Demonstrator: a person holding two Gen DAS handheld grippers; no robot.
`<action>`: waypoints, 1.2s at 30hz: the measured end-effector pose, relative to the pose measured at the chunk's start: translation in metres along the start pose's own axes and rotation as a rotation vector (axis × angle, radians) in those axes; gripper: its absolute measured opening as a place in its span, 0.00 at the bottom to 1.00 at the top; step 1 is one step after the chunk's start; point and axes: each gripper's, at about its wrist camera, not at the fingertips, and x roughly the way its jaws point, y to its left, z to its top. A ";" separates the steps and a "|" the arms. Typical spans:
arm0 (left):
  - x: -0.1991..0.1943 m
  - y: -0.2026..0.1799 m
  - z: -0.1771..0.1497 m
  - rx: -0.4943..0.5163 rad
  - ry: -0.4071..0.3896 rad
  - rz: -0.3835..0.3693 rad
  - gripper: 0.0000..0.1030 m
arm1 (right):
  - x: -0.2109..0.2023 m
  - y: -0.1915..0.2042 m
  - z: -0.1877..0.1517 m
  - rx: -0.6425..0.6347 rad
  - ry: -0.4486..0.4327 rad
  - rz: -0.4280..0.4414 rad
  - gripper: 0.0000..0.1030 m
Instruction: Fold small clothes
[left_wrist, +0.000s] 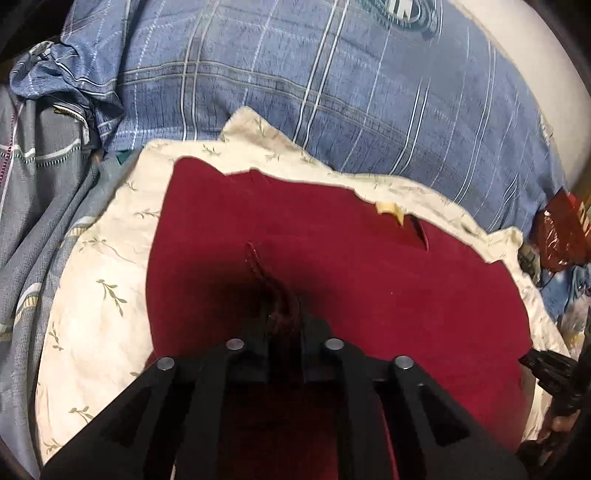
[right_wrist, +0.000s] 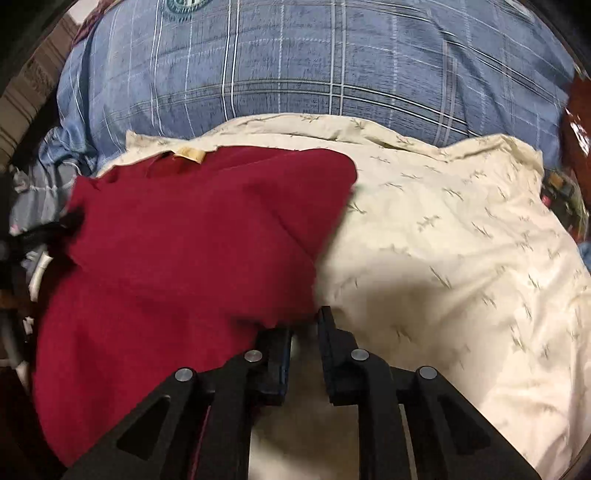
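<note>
Beside right hand-held gripper (right_wrist: 304, 325): red garment (right_wrist: 177, 236).

One red garment (left_wrist: 332, 280), one cream pillow (right_wrist: 461, 240), one blue plaid quilt (left_wrist: 332, 92), two tongs (left_wrist: 284, 325)

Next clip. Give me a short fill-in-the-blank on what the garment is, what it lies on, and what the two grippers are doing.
1. The garment being folded is dark ____ in color.
2. It lies on a ____ cloth printed with small sprigs.
3. The left gripper is ____ on a pinch of the garment.
4. The right gripper stands ____, holding nothing.

Missing words: red; cream; shut; open
</note>
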 end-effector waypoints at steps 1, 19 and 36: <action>-0.002 0.001 0.002 -0.002 -0.005 -0.007 0.15 | -0.008 -0.004 0.000 0.027 -0.016 0.028 0.29; 0.003 -0.020 0.014 0.052 -0.063 0.014 0.35 | 0.074 -0.011 0.075 0.029 -0.078 -0.092 0.10; 0.008 -0.023 0.005 0.083 -0.042 0.084 0.36 | 0.044 0.003 0.026 -0.011 -0.036 -0.109 0.27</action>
